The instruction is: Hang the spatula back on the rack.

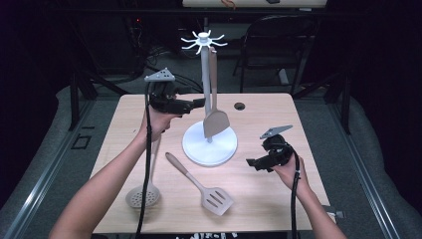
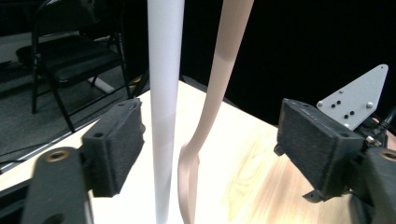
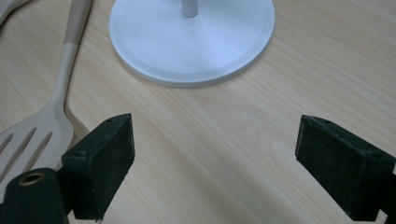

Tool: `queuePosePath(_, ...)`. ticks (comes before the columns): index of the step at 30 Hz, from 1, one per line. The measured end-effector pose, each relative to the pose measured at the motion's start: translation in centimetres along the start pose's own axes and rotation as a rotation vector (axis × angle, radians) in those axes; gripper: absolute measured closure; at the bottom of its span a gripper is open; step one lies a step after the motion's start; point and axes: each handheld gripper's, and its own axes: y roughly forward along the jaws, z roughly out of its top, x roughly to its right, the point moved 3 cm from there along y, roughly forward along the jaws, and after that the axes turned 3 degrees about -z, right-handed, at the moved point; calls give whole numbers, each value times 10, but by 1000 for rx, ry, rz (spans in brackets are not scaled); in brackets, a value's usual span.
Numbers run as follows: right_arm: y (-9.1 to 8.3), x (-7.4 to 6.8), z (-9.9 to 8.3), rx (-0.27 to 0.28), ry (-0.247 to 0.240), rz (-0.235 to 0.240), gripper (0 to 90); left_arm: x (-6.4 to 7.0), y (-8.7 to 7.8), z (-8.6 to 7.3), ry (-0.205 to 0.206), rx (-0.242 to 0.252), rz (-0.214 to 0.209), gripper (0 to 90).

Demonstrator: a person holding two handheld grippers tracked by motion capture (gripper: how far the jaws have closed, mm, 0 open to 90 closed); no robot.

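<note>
Three utensils are in play around the white stand (image 1: 209, 144): a solid turner (image 1: 215, 122) hangs from the hooks at the top of its pole, a slotted turner (image 1: 217, 199) lies on the table (image 1: 268, 119) in front of its base, and a skimmer (image 1: 143, 196) lies off to the left of the base, nearer my side. My left gripper (image 1: 196, 103) is raised beside the pole with its jaws spread wide. In the left gripper view the pole (image 2: 164, 107) and the hanging turner's handle (image 2: 219, 79) both stand between my pads, and I touch neither. My right gripper (image 1: 253, 164) hovers low to the right of the base, jaws wide and empty, over bare wood.

As I judge it, the danger is on my left. If I close here I may pinch pole and handle together, or catch only the pole. A sideways pull would then tip the stand, since my right isn't bracing the base. Nudging the handle could also swing the turner off its hook and drop it on the base.
</note>
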Motion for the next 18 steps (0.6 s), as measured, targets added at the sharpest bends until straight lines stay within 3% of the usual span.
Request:
queuePosePath(10, 1, 2, -5, -25, 10, 15, 120, -9, -10, 7, -8, 3, 12, 108)
queuePosePath(18, 1, 2, -8, -35, 9, 0, 127, -11, -23, 18, -7, 46, 45, 125)
